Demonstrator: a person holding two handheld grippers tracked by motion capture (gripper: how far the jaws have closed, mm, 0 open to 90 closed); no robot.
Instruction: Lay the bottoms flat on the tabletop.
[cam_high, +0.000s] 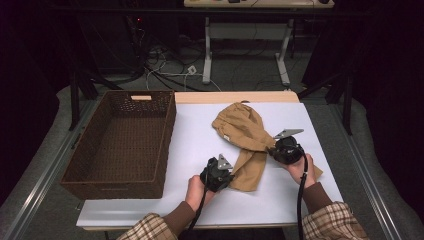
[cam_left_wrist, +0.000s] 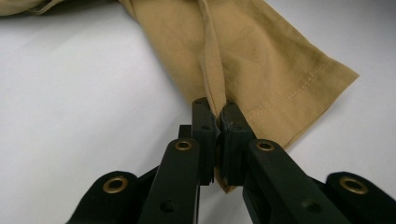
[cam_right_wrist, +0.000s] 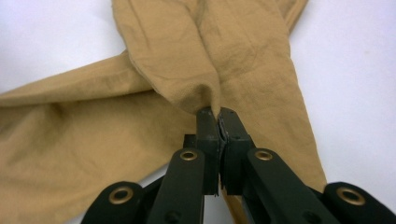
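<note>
Both grippers are clamped on the tan trousers (cam_high: 245, 137) lying crumpled on the white table (cam_high: 195, 140): the left gripper (cam_left_wrist: 218, 112) pinches a leg seam near its hem, the right gripper (cam_right_wrist: 218, 116) a fold

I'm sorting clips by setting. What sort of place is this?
Probably a lab or recording workspace, not a home: a white table bearing tan trousers and a wicker basket, with loose cables on the floor and another desk's frame behind.

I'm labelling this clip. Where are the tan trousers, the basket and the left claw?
tan trousers (cam_high: 239, 126): high view, bunched upper part.
basket (cam_high: 168, 142): high view, right wall.
left claw (cam_left_wrist: 218, 122): left gripper view, tips pinching a seam.
</note>
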